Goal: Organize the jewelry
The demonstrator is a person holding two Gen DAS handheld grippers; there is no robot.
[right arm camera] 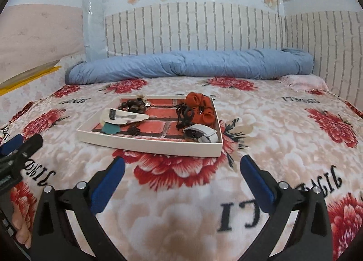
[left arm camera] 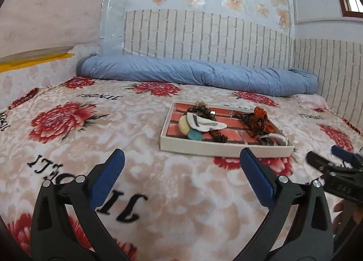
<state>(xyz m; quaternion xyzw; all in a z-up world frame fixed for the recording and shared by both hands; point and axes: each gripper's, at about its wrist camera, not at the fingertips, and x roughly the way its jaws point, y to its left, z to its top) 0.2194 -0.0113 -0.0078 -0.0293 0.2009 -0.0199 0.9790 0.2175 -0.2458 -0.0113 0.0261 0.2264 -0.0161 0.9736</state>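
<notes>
- Several pieces of jewelry lay together in one shallow white tray (right arm camera: 147, 146), which sat on the flowered blanket (right arm camera: 181, 215) near the middle of the bed; the tray floor had a red brick print.
- In the left part of the tray there was a dark beaded bracelet (right arm camera: 133, 106) at the far side, and in front of it a white flat piece (right arm camera: 123, 117) resting over a teal round piece (right arm camera: 110, 129). A small dark item (right arm camera: 134, 130) lay just beside them, too small to name.
- In the right part, an orange-red scrunchie (right arm camera: 202, 108) was touching a tangle of black hair ties (right arm camera: 185, 114), and a watch with a white strap (right arm camera: 200, 135) lay in the near right corner.
- The things looked heaped in two loose groups, not sorted, so I judge that the organizing was at its beginning.
- The left gripper (left arm camera: 181, 161) was released, its blue pads (left arm camera: 106, 177) wide apart and holding nothing, above the blanket in front of the tray's near wall.
- The right gripper (right arm camera: 181, 168) was also released and empty, pointing at the tray's near edge; probably both were placed this way to be ready to reach in.
- Each gripper appeared at the side of the other's view, so they were side by side.
- Further away, a rolled blue quilt (right arm camera: 192, 64) lay along the brick-pattern wall (right arm camera: 204, 29).
</notes>
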